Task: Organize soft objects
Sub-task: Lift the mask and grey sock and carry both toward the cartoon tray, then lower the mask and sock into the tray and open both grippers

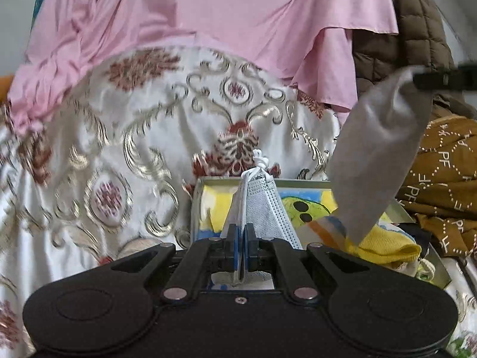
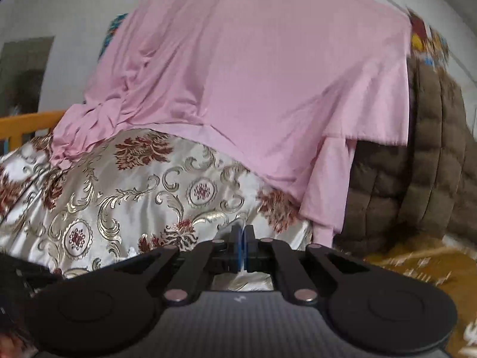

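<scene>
My left gripper [image 1: 244,232] is shut on a folded pale blue face mask [image 1: 265,205] with white knotted ear loops, held above an open box [image 1: 301,182] with a yellow and blue picture inside. A yellow knit item [image 1: 387,246] lies in the box at the right. My right gripper [image 1: 417,79] enters from the right edge, shut on a grey cloth [image 1: 378,152] that hangs down over the box. In the right wrist view my right gripper [image 2: 243,238] is shut, with a thin white-grey sliver between the pads.
A white bedspread with gold and red scrolls [image 1: 134,155] covers the bed. A pink garment [image 1: 208,15] drapes over the back. A brown quilted jacket [image 1: 417,29] and a mustard patterned fabric [image 1: 447,173] lie at the right. An orange rail [image 2: 29,122] stands far left.
</scene>
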Demonstrator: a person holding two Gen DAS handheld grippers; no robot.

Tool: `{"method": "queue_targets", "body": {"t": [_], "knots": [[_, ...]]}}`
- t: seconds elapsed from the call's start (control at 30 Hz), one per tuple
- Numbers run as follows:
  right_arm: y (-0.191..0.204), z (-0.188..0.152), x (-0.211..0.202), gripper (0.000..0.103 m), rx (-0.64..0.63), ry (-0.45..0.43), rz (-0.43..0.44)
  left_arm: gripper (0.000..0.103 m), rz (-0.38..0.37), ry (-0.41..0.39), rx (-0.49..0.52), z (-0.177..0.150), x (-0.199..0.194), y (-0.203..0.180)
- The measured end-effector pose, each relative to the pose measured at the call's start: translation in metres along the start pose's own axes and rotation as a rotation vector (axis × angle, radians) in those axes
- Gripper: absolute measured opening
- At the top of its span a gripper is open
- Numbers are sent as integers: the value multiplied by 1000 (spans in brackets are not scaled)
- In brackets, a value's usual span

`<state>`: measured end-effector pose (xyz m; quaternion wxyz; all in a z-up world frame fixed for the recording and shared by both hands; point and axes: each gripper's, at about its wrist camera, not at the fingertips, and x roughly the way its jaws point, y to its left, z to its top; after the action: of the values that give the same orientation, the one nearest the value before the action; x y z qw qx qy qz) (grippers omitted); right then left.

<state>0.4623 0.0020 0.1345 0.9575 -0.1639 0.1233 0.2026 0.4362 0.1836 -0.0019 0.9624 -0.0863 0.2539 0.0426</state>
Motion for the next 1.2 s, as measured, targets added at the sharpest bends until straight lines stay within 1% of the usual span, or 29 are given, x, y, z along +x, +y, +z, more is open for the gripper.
{"method": "queue_targets", "body": {"t": [0.17, 0.27, 0.3, 0.4, 0.47, 0.57, 0.63, 0.67, 0.73, 0.77, 0.8, 0.83, 0.87, 0.9, 0.93, 0.97, 1.03, 1.1, 1.2], "knots": [[1, -28, 34, 1, 52, 112, 6, 3, -9, 40, -31, -9, 19, 4], [6, -48, 52, 1, 72, 188, 16, 4, -43, 79, -71, -15, 32, 10], [8, -55, 58, 1, 75, 216, 19, 4, -53, 85, -89, -18, 34, 12], [14, -69, 71, 1, 47, 280, 18, 5, -60, 88, -93, -21, 37, 13], [16, -78, 75, 2, 31, 311, 25, 6, -66, 87, -100, -20, 37, 13], [16, -85, 73, 5, 37, 320, 40, 9, -72, 83, -110, -18, 36, 13], [14, -86, 71, 16, 52, 312, 43, 13, -72, 85, -113, -17, 34, 12], [14, -86, 69, 20, 60, 301, 45, 16, -70, 86, -111, -16, 33, 11], [13, -85, 66, 38, 70, 289, 49, 17, -66, 83, -111, -15, 30, 10], [12, -83, 63, 43, 77, 282, 52, 21, -65, 80, -110, -14, 27, 9], [11, -82, 61, 49, 83, 274, 53, 27, -63, 78, -111, -13, 24, 9], [10, -81, 59, 55, 88, 265, 55, 29, -63, 74, -110, -11, 20, 8], [9, -79, 55, 57, 96, 257, 57, 33, -64, 69, -108, -11, 17, 8], [9, -78, 52, 64, 101, 249, 55, 38, -61, 61, -104, -9, 12, 8], [9, -76, 48, 71, 106, 241, 55, 40, -58, 53, -97, -8, 6, 7], [8, -74, 44, 73, 110, 232, 54, 44, -53, 47, -92, -6, 2, 7], [8, -71, 37, 81, 113, 219, 46, 50, -43, 29, -86, -3, -11, 5], [6, -67, 27, 85, 123, 201, 40, 59, -38, -1, -81, 0, -26, 5], [2, -63, 6, 92, 156, 161, 47, 66, -26, -52, -63, 3, -53, 3]]}}
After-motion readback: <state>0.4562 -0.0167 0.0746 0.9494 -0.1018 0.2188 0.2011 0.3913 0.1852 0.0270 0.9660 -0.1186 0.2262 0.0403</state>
